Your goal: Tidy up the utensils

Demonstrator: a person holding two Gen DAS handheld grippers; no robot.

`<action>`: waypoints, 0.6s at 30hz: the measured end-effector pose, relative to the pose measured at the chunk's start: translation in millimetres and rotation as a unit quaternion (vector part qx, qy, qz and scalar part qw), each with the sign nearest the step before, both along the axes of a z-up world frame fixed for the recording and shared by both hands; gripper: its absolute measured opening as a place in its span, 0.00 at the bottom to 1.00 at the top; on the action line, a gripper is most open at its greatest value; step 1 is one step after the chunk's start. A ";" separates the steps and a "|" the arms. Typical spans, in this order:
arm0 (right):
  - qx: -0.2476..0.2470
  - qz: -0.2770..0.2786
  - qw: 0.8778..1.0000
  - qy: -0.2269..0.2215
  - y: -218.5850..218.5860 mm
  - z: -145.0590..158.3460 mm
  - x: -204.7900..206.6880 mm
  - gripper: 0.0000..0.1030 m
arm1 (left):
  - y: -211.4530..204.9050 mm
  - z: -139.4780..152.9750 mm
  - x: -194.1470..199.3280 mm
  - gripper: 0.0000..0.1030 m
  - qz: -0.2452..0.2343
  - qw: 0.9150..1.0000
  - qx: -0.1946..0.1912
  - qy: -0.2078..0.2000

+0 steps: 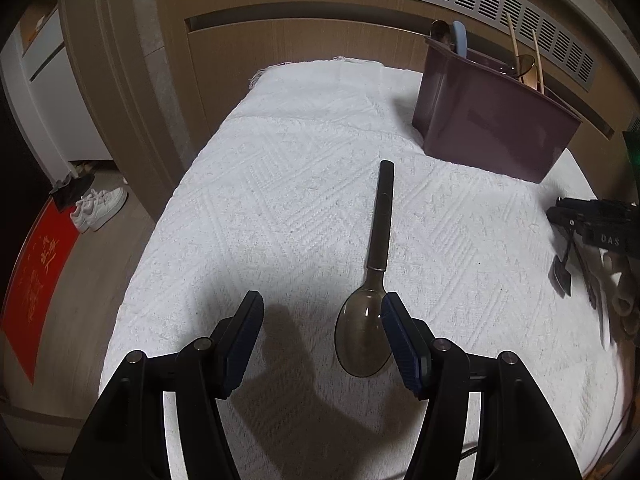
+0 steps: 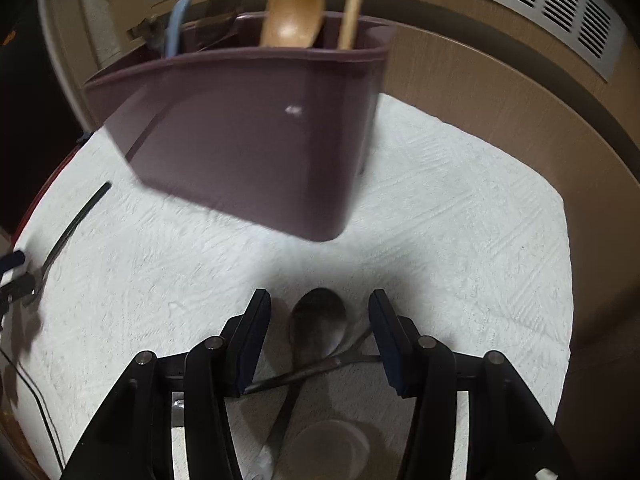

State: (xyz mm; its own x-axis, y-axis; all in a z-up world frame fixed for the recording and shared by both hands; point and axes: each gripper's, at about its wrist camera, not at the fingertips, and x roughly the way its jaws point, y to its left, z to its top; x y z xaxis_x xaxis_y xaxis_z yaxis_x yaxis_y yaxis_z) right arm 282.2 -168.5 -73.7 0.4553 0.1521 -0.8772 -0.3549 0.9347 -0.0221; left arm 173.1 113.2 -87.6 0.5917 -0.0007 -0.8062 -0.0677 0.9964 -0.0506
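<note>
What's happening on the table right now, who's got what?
Neither gripper holds anything. The left gripper is open over the white cloth, its right finger beside the bowl of a black-handled spoon. The right gripper is open above a metal spoon crossed with another utensil. The purple holder already contains a wooden spoon and chopsticks.

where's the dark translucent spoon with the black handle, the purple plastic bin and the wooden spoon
dark translucent spoon with black handle (image 1: 362,336), left wrist view, bowl
purple plastic bin (image 2: 256,136), right wrist view, front wall
wooden spoon (image 2: 294,14), right wrist view, bowl
</note>
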 end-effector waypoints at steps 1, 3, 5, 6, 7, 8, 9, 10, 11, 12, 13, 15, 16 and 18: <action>-0.004 0.009 1.000 0.001 3.3 0.7 -3.7 0.40 | -0.9 0.4 0.5 0.60 0.000 1.000 0.001 0.000; -0.006 0.024 1.000 0.006 9.5 2.4 -9.9 0.26 | -3.7 1.6 1.0 0.60 -0.004 1.000 0.003 -0.001; -0.012 0.033 0.999 0.010 16.2 4.5 -17.0 0.26 | -7.2 3.5 1.5 0.60 -0.008 1.000 0.009 -0.001; -0.012 0.038 0.999 0.011 19.2 5.1 -20.3 0.25 | -8.4 4.5 1.7 0.60 -0.010 1.000 0.011 -0.002; -0.008 0.044 0.999 0.012 21.6 5.8 -23.1 0.25 | -9.6 5.8 1.8 0.60 -0.012 1.000 0.013 -0.003; 0.000 0.052 0.999 0.014 25.8 8.1 -27.9 0.25 | -10.8 7.3 2.3 0.60 -0.014 1.000 0.015 -0.003; 0.004 0.057 0.998 0.014 29.4 10.2 -31.2 0.25 | -12.6 9.4 4.1 0.60 -0.020 1.000 0.016 -0.003; 0.008 0.065 0.998 0.011 33.8 13.7 -34.9 0.25 | -14.4 11.9 6.8 0.60 -0.027 1.000 0.016 -0.004; 0.013 0.072 0.997 0.009 36.5 16.8 -36.2 0.25 | -16.1 14.6 10.2 0.60 -0.035 0.999 0.016 -0.007; 0.021 0.079 0.997 0.007 40.3 21.1 -38.6 0.25 | -18.8 17.5 15.1 0.60 -0.046 0.999 0.020 -0.012; 0.030 0.084 0.996 0.008 43.6 25.2 -39.7 0.25 | -22.6 19.6 22.4 0.60 -0.059 0.998 0.031 -0.015; 0.038 0.090 0.995 0.006 50.1 31.2 -43.1 0.25 | -29.4 19.3 40.4 0.59 -0.077 0.995 0.059 -0.007; 0.039 0.093 0.995 0.003 52.5 33.1 -43.6 0.25 | -33.2 18.3 52.7 0.57 -0.082 0.994 0.073 0.002; 0.041 0.096 0.995 0.000 55.3 34.1 -42.7 0.25 | -39.3 17.9 75.0 0.49 -0.092 0.992 0.088 0.018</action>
